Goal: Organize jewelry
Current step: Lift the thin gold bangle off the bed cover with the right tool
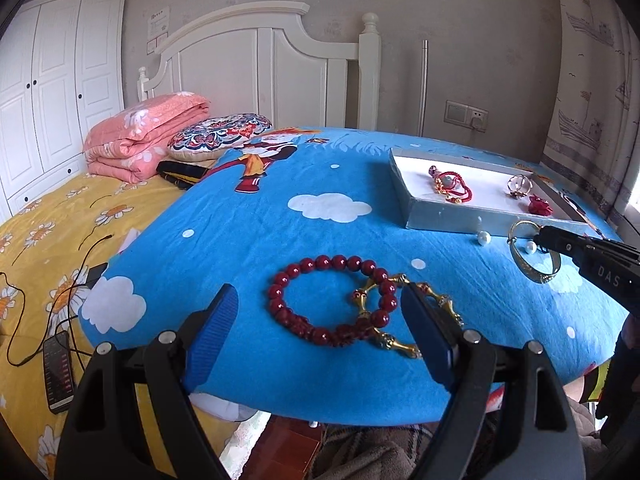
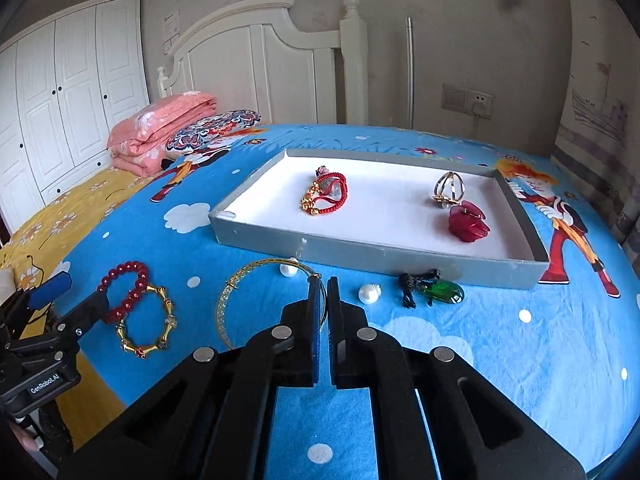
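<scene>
My right gripper is shut on the rim of a thin gold bangle, which tilts up off the blue sheet just in front of the grey tray. The left wrist view shows the same bangle pinched at the right gripper's tip. A dark red bead bracelet overlaps a gold link bracelet. My left gripper stands open, one blue pad on each side of the pair, touching neither. The tray holds a red cord bracelet, a wire ring and a red ornament.
Two pearls and a green pendant on a black cord lie in front of the tray. A folded pink quilt and patterned cushion sit at the bed's head. A phone with cables lies on the yellow sheet.
</scene>
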A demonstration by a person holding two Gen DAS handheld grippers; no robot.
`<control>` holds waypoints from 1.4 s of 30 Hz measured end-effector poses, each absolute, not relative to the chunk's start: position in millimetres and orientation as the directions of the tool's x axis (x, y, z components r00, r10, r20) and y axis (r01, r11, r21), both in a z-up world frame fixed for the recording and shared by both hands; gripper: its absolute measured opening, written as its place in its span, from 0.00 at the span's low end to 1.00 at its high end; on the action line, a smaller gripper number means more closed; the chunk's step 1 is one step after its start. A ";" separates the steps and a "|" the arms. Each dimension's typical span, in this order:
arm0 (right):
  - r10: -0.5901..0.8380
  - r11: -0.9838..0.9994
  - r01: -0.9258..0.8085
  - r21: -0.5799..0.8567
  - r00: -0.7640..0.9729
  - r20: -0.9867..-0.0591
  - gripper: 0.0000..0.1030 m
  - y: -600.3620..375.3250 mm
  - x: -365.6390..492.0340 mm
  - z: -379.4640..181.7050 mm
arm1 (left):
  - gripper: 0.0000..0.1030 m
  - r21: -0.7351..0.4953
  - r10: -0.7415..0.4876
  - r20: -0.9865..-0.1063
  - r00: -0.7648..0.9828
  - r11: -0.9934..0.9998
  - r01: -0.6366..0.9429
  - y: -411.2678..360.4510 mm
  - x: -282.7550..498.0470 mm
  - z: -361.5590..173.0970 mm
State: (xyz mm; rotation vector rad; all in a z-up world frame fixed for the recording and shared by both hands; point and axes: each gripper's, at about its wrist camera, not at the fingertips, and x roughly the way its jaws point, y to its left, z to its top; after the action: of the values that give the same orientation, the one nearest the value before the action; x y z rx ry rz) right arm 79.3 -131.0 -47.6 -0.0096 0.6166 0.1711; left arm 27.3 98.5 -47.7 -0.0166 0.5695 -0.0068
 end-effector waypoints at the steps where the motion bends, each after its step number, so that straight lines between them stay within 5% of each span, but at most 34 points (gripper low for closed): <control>1: 0.158 0.985 -0.168 0.037 0.801 -0.578 0.04 -132.2 76.7 -49.7 | 0.79 -0.019 -0.021 -0.541 0.841 1.000 0.013 98.7 24.1 -49.5; 11: 0.160 0.981 -0.196 -0.005 0.813 -0.560 0.04 -126.4 64.3 -53.0 | 0.73 0.045 -0.056 -0.542 0.839 0.994 0.095 96.1 11.2 -59.1; 16: 0.161 0.981 -0.192 0.006 0.807 -0.568 0.05 -126.7 65.1 -54.7 | 0.53 0.074 -0.035 -0.591 0.806 0.993 0.097 94.8 20.0 -69.9; 21: 0.155 0.983 -0.184 0.005 0.808 -0.568 0.05 -127.3 65.9 -54.7 | 0.47 0.088 -0.042 -0.591 0.806 0.989 0.116 90.4 29.5 -69.4; 42: 0.130 0.991 -0.098 0.087 0.795 -0.592 0.05 -160.4 76.6 -66.9 | 0.46 0.009 -0.167 -0.603 0.780 0.976 0.216 50.5 92.7 -55.2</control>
State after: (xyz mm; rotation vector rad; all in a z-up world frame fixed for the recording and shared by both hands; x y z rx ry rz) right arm 76.6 -160.4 -66.9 0.0532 0.6395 0.1226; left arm 92.7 50.5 -55.2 0.0794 0.6435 -0.2073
